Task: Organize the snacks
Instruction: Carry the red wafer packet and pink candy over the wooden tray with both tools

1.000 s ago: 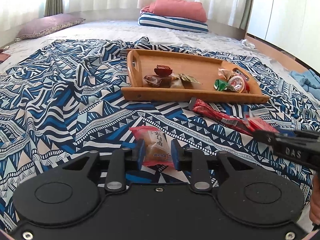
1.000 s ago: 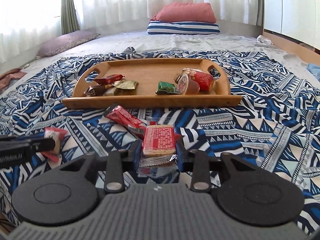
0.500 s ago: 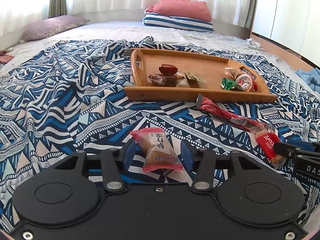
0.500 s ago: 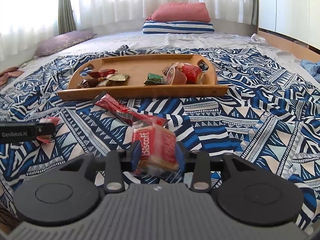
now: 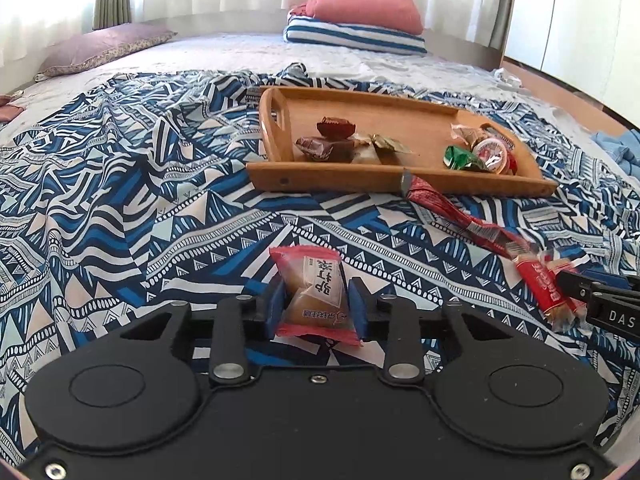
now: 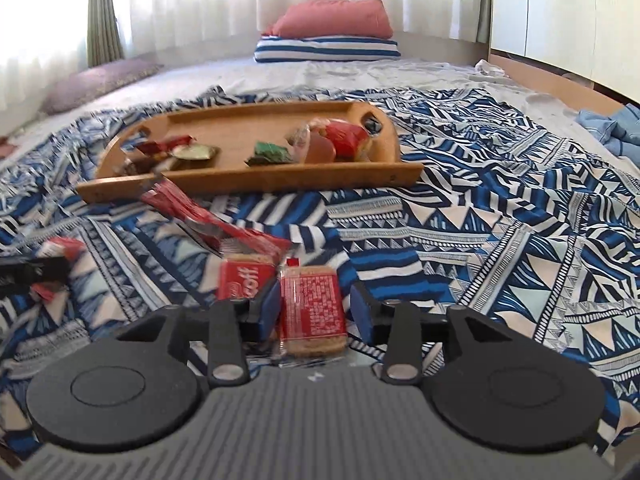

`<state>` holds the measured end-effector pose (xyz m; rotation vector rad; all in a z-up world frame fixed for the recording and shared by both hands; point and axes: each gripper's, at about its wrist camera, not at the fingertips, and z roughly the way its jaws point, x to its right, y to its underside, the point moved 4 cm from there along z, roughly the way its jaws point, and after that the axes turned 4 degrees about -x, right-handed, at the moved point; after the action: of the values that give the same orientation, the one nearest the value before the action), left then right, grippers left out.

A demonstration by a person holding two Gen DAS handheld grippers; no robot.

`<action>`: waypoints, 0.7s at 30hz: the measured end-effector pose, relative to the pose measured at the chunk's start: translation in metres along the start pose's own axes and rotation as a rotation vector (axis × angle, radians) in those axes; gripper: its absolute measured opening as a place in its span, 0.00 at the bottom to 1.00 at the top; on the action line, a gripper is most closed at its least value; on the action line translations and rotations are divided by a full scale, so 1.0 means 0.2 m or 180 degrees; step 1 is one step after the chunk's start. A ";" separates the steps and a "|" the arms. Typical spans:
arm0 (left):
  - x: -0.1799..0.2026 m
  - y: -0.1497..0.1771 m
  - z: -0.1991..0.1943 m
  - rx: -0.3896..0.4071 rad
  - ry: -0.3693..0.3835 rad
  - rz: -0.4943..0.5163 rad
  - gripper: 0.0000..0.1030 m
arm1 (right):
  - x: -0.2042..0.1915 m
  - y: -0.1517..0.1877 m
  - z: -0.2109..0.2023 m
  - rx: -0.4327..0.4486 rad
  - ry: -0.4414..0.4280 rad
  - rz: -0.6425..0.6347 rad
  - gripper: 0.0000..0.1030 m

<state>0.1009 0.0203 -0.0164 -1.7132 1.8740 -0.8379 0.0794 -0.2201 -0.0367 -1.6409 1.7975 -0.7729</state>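
I am closing the left gripper (image 5: 316, 304) on the pink-wrapped pastry (image 5: 314, 294); its blue pads look pressed against the wrapper's sides, pastry low over the patterned blanket (image 5: 120, 208), well short of the wooden tray (image 5: 400, 182). My right gripper (image 6: 316, 310) has been opening: the biscuit packet (image 6: 312, 312) is standing between parted pads, touching the left one, a gap showing on the right. A second red biscuit packet (image 6: 244, 282) is lying just outside the left finger. I am worrying that slick film could slide out, or that the right jaws could close askew and snag both packets.
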 end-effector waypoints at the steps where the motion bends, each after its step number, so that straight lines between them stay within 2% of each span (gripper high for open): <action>1: 0.00 0.00 0.01 -0.0025 -0.0009 0.0001 0.36 | 0.01 0.00 0.01 -0.0023 0.0027 -0.0009 0.56; 4: 0.02 0.00 0.02 -0.0020 -0.0059 0.0053 0.36 | 0.02 0.01 0.04 -0.0016 0.0012 0.0012 0.56; 5: 0.02 0.00 0.02 -0.0021 -0.0070 0.0062 0.36 | 0.01 0.00 0.03 -0.0008 0.0001 0.0005 0.53; 6: 0.02 0.00 0.02 -0.0026 -0.0078 0.0062 0.36 | 0.01 0.00 0.03 0.0001 -0.0022 0.0005 0.40; 7: 0.02 0.00 0.02 -0.0027 -0.0077 0.0053 0.34 | 0.01 0.00 0.03 0.0005 -0.0027 0.0009 0.37; 12: 0.00 -0.02 -0.01 0.0005 0.0017 -0.0031 0.27 | 0.02 -0.01 0.01 0.0036 -0.0088 0.0099 0.37; 21: 0.04 -0.09 -0.09 0.0123 0.0099 0.0029 0.26 | 0.04 -0.14 -0.05 0.0212 -0.0174 0.0194 0.37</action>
<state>0.1004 0.0138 0.0096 -1.6765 1.8722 -0.8963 0.0896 -0.2306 -0.0090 -1.5429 1.7566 -0.7459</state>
